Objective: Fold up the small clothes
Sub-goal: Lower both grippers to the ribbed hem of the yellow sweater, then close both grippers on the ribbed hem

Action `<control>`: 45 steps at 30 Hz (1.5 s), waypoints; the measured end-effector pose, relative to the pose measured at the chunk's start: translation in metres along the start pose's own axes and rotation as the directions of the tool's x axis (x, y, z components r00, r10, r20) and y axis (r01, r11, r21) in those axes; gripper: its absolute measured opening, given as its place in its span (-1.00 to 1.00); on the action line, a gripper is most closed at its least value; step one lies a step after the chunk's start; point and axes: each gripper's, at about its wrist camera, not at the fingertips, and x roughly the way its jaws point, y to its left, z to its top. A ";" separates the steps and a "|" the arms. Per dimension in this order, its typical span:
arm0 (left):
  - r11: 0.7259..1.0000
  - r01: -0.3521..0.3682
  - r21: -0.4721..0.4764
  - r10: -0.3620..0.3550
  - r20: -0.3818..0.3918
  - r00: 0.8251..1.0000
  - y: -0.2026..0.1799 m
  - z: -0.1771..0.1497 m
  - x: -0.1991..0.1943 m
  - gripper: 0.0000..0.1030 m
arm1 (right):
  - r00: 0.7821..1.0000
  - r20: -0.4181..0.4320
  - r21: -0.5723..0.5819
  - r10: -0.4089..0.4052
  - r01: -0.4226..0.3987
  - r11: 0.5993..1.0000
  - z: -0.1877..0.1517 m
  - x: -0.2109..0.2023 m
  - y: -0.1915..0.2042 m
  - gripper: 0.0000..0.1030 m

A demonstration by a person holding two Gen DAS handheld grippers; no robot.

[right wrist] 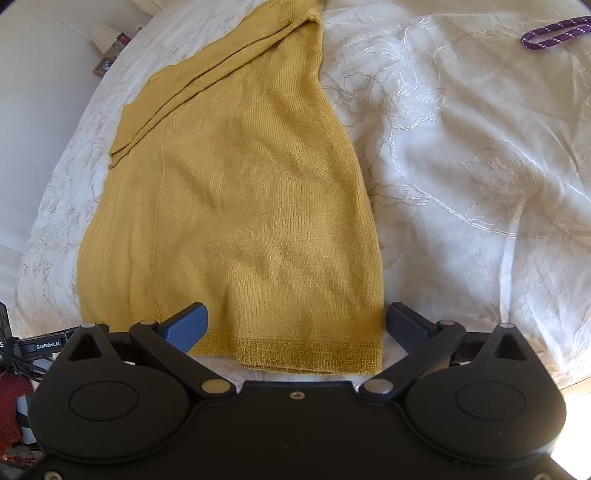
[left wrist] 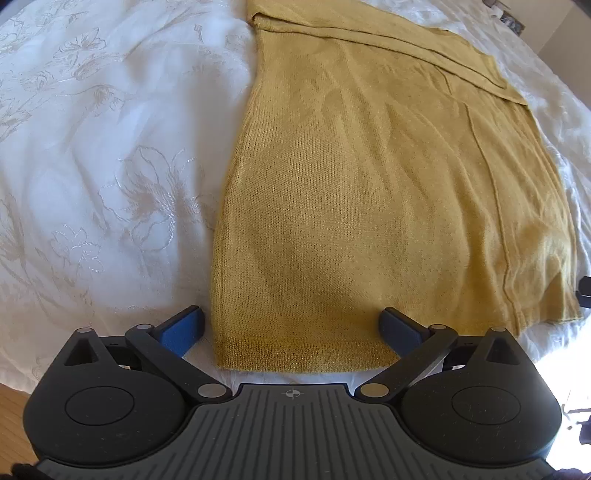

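Note:
A mustard-yellow knit sweater (left wrist: 369, 192) lies flat on a white embroidered bedspread (left wrist: 96, 155), sleeves folded across its far end. It also shows in the right wrist view (right wrist: 251, 192). My left gripper (left wrist: 291, 328) is open, its blue fingers straddling the near left corner of the ribbed hem. My right gripper (right wrist: 295, 325) is open, its fingers straddling the near right corner of the hem. Neither holds the cloth.
A purple cord (right wrist: 554, 33) lies on the bedspread (right wrist: 480, 166) at the far right. A white cup and small items (right wrist: 107, 40) stand beyond the bed at the left. Wooden floor (left wrist: 11, 424) shows at the near left edge.

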 end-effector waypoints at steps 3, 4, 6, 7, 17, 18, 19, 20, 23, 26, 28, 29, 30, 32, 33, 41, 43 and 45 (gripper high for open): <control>1.000 0.011 -0.005 -0.011 -0.003 1.000 0.002 0.001 0.001 0.99 | 1.000 -0.002 0.024 0.011 -0.011 1.000 0.000 0.002 -0.003 1.00; 1.000 0.015 -0.007 -0.015 -0.005 1.000 0.003 0.002 0.002 0.99 | 1.000 -0.004 0.030 0.016 -0.016 0.999 0.000 0.002 -0.005 1.00; 1.000 0.019 -0.015 -0.019 -0.013 1.000 0.004 0.003 0.002 0.99 | 1.000 -0.008 0.035 0.023 -0.023 0.999 0.001 0.002 -0.006 1.00; 1.000 0.023 -0.020 -0.023 -0.014 1.000 0.005 0.004 0.002 0.98 | 1.000 -0.008 0.036 0.027 -0.027 0.999 0.001 0.002 -0.007 1.00; 1.000 -0.012 -0.013 0.012 -0.041 0.999 0.000 0.009 0.006 0.98 | 0.998 -0.006 0.080 0.056 -0.055 0.995 0.001 0.003 -0.018 1.00; 1.000 -0.021 -0.011 0.020 -0.044 0.999 -0.001 0.010 0.007 0.98 | 0.998 -0.006 0.085 0.060 -0.060 0.995 0.001 0.003 -0.019 1.00; 1.000 -0.027 -0.009 0.026 -0.046 0.999 -0.003 0.010 0.007 0.98 | 0.998 -0.006 0.090 0.066 -0.065 0.994 0.002 0.004 -0.020 1.00; 0.999 -0.031 -0.007 0.031 -0.047 0.998 -0.003 0.011 0.008 0.98 | 0.998 -0.006 0.095 0.070 -0.069 0.993 0.002 0.005 -0.019 1.00; 0.999 -0.036 0.000 0.036 -0.035 0.999 -0.005 0.011 0.007 0.92 | 0.997 -0.008 0.103 0.079 -0.078 0.992 0.003 0.006 -0.021 1.00; 0.999 -0.039 0.004 0.039 -0.010 0.999 -0.008 0.012 0.004 0.61 | 0.996 -0.024 0.089 0.081 -0.078 0.993 0.003 0.004 -0.024 0.99; 0.999 -0.032 0.003 0.032 -0.001 0.999 -0.008 0.012 0.001 0.39 | 0.996 -0.034 0.075 0.078 -0.075 0.994 0.004 0.004 -0.022 0.99; 1.000 -0.029 0.006 0.029 0.003 1.000 -0.008 0.012 0.000 0.34 | 0.996 -0.037 0.070 0.077 -0.074 0.995 0.004 0.004 -0.022 0.99; 1.000 -0.028 0.008 0.028 0.006 1.000 -0.008 0.012 -0.001 0.26 | 0.996 -0.043 0.064 0.074 -0.071 0.995 0.005 0.004 -0.021 0.99; 1.000 -0.021 0.012 0.021 0.010 1.000 -0.007 0.011 -0.003 0.14 | 0.996 -0.054 0.051 0.065 -0.062 0.997 0.006 0.006 -0.016 0.98; 1.000 -0.019 0.014 0.019 0.012 1.000 -0.008 0.011 -0.003 0.09 | 0.996 -0.059 0.046 0.061 -0.058 0.997 0.006 0.007 -0.016 0.98; 1.000 -0.006 -0.003 0.006 0.026 1.000 -0.010 0.012 -0.008 -0.19 | 0.996 -0.085 0.066 0.032 -0.026 0.997 0.007 0.003 -0.021 -0.08; 1.000 0.003 -0.008 -0.002 0.035 0.999 -0.008 0.010 -0.011 -0.47 | 0.994 -0.102 0.062 0.049 -0.043 0.997 0.005 0.003 -0.025 -0.71; 1.000 0.025 -0.012 -0.025 0.043 0.999 -0.007 0.011 -0.014 -0.72 | 0.992 -0.102 0.059 0.070 -0.064 0.996 0.002 -0.002 -0.025 -0.72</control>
